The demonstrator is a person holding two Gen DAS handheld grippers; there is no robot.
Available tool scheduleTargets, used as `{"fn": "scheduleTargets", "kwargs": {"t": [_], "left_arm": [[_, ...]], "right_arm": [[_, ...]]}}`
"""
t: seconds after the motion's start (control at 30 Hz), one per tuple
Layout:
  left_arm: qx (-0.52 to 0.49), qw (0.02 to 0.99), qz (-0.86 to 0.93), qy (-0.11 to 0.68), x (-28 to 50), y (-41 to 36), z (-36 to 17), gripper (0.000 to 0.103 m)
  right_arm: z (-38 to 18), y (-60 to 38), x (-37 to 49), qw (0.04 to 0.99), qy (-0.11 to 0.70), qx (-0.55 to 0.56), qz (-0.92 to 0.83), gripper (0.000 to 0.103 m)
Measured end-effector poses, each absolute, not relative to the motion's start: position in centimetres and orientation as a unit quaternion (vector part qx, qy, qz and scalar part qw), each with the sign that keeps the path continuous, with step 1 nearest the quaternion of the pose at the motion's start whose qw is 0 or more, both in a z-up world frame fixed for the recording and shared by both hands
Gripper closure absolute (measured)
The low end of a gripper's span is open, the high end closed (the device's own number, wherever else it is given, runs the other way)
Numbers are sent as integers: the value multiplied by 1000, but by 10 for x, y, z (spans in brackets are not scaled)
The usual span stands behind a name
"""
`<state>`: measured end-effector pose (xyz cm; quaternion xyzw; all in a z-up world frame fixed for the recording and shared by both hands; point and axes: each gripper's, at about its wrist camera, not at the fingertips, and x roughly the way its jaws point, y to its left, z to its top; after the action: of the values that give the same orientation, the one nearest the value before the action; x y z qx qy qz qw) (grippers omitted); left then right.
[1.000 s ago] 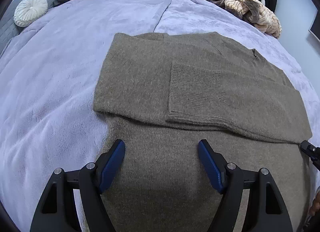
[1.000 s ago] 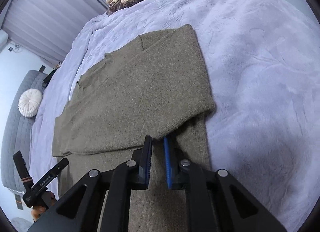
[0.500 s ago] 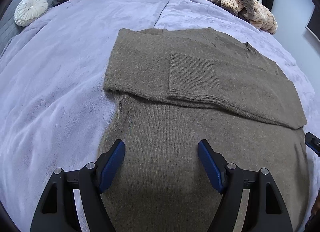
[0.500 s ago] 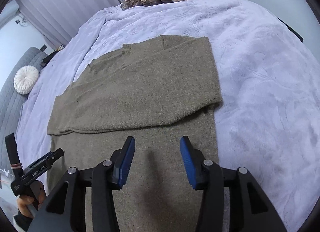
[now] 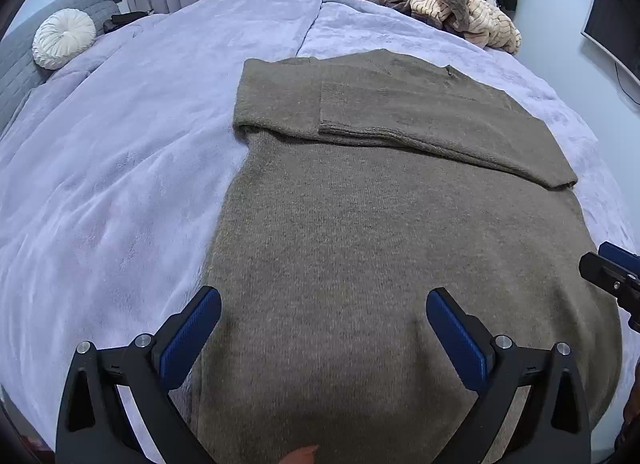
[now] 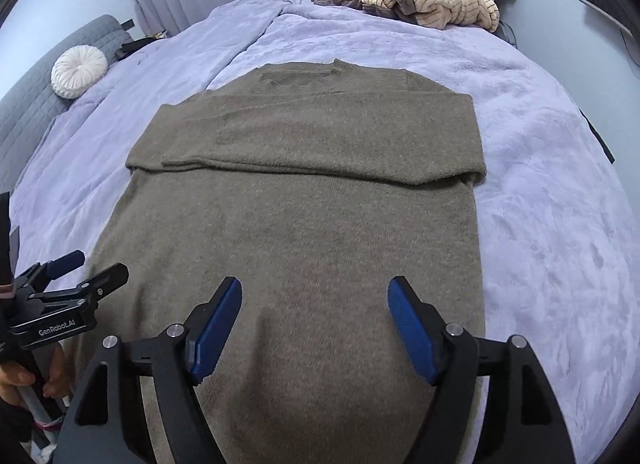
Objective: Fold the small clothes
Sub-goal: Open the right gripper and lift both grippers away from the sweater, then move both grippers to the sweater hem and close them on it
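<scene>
Folding olive knit sweater (image 6: 304,232) on lavender blanket (image 6: 560,224): we judge sleeves done, both laid across chest; bottom-to-top fold remains. Left gripper (image 5: 320,336) and right gripper (image 6: 314,320), jaws just widened, hover spread above hem end, pinching nothing.

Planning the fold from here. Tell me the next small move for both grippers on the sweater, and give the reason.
Probably bring both grippers down to the near hem of the olive sweater and pinch it at each side. The sleeves already lie folded across the chest, the lower body is flat and unfolded, and the left gripper and right gripper have just been opening their jaws, with nothing gripped between them.
</scene>
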<state>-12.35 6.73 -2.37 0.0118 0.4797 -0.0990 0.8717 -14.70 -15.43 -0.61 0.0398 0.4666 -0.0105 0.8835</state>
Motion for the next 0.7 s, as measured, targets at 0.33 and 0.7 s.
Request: {"fn": "scheduleTargets", "kwargs": {"t": [0.33, 0.7], "left_arm": [[-13, 874, -88, 479, -163, 98, -25, 0], [23, 875, -53, 481, -187, 108, -25, 0]], "right_arm": [[-7, -134, -182, 886, 463, 28, -10, 18], [-11, -177, -218, 881, 438, 177, 27, 17]]}}
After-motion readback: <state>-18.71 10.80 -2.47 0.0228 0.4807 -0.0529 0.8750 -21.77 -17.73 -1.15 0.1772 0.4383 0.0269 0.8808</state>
